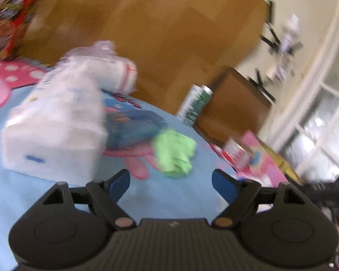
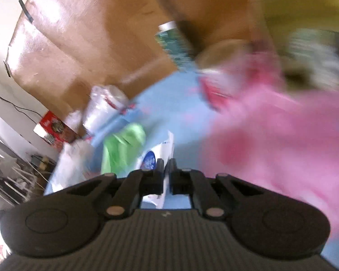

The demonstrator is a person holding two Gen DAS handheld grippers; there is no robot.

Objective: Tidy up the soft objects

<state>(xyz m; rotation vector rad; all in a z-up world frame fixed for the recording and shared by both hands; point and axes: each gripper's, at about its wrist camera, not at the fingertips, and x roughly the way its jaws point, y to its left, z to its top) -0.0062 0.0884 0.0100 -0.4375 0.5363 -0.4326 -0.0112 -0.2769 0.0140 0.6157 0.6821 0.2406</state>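
Both views are motion-blurred. In the left wrist view my left gripper point(image 1: 170, 181) is open and empty over a blue printed sheet point(image 1: 56, 194). Just ahead lies a crumpled green cloth point(image 1: 175, 154), with a large white soft pack point(image 1: 56, 131) to its left and a clear bag of white rolls point(image 1: 110, 72) behind. In the right wrist view my right gripper point(image 2: 166, 166) is shut on a thin white plastic packet with a blue print point(image 2: 157, 158). The green cloth point(image 2: 122, 146) lies just left of it, and a pink soft item point(image 2: 278, 140) fills the right.
A brown cardboard wall point(image 1: 169, 33) stands behind the sheet. A green-and-white can point(image 1: 194, 103) stands at its foot by a cardboard box point(image 1: 235, 110). A small red-and-white can point(image 1: 237, 153) and a pink box point(image 1: 266, 158) lie at right. A red snack bag point(image 1: 13, 15) is far left.
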